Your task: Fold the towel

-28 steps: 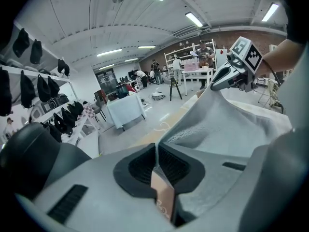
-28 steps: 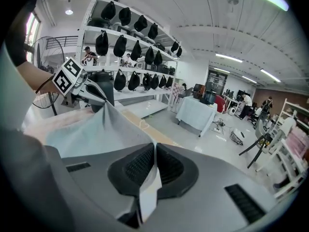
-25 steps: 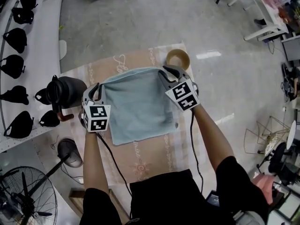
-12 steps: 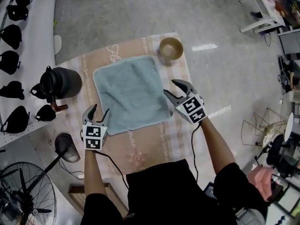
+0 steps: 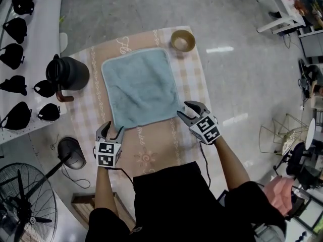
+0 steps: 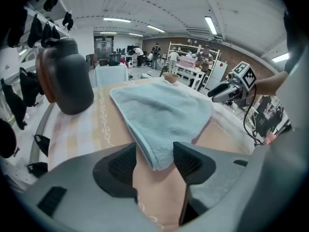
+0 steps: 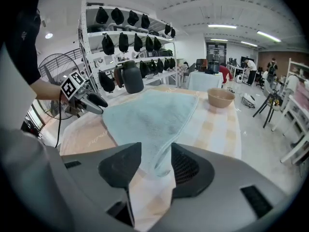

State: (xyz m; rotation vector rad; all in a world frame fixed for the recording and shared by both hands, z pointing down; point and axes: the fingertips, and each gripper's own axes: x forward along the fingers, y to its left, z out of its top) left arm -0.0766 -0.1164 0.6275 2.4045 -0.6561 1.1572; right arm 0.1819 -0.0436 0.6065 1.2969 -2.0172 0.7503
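**Q:** Towel?
**A:** Pale-blue terry towel (image 5: pixel 139 87) flat on checked tabletop (image 5: pixel 156 153), beside tan bowl (image 5: pixel 182 40).
**Q:** Claws?
**A:** Left claw (image 5: pixel 112 130) & right claw (image 5: pixel 184 110) agape, each round a corner away from bowl. Prob. soft, light, floppy: pinch corners.

Three cameras on one desk: one overhead, one riding on each pair of tongs.

The head view looks steeply down from above the near edge of the desk (image 5: pixel 151 153) and takes in the whole top from well above. The left gripper view sits low and close at the near left corner of the towel (image 5: pixel 139 87), looking along the left tongs (image 5: pixel 112 130) across the desk towards its far right corner. The right gripper view sits as low at the towel's near right corner, looking along the right tongs (image 5: pixel 184 110) towards the far left corner. All three views share the towel, the black jug (image 5: pixel 68 73) and the bowl (image 5: pixel 182 40), and each gripper view shows the other tongs.
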